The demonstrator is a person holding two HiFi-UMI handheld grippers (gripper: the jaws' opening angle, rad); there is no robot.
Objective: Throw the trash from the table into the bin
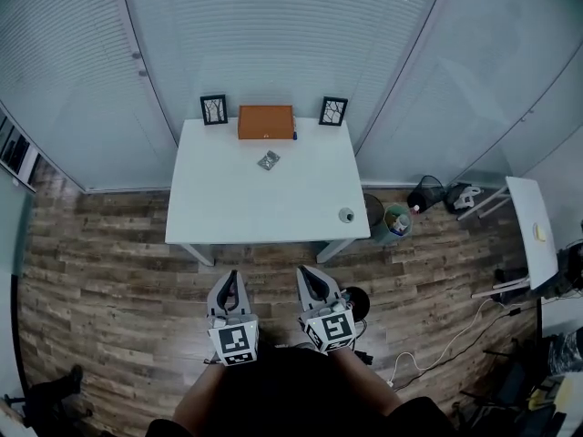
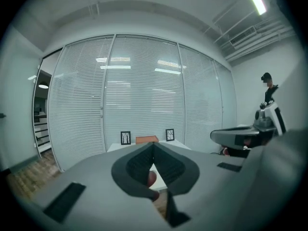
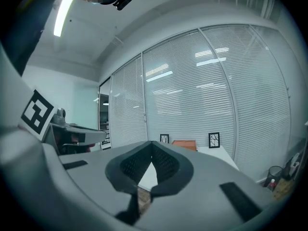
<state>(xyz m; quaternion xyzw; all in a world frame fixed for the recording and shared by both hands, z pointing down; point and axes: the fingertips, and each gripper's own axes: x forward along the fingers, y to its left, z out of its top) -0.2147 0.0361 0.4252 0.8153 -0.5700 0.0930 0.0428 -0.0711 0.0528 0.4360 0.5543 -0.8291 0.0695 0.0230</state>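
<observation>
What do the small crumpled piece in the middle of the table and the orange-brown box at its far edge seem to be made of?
The crumpled piece: probably foil or a metallised wrapper; grey, glinting, creased. The orange-brown box: possibly wood or a leather-like covering; even matte colour. Both are too small to be sure.

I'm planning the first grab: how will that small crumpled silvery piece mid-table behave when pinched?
The crumpled piece looks like a wadded wrapper, so it is probably very light and would squash rather than resist. Its irregular, flattish shape suggests it won't roll, though on the smooth white table it may skid if nudged.
</observation>
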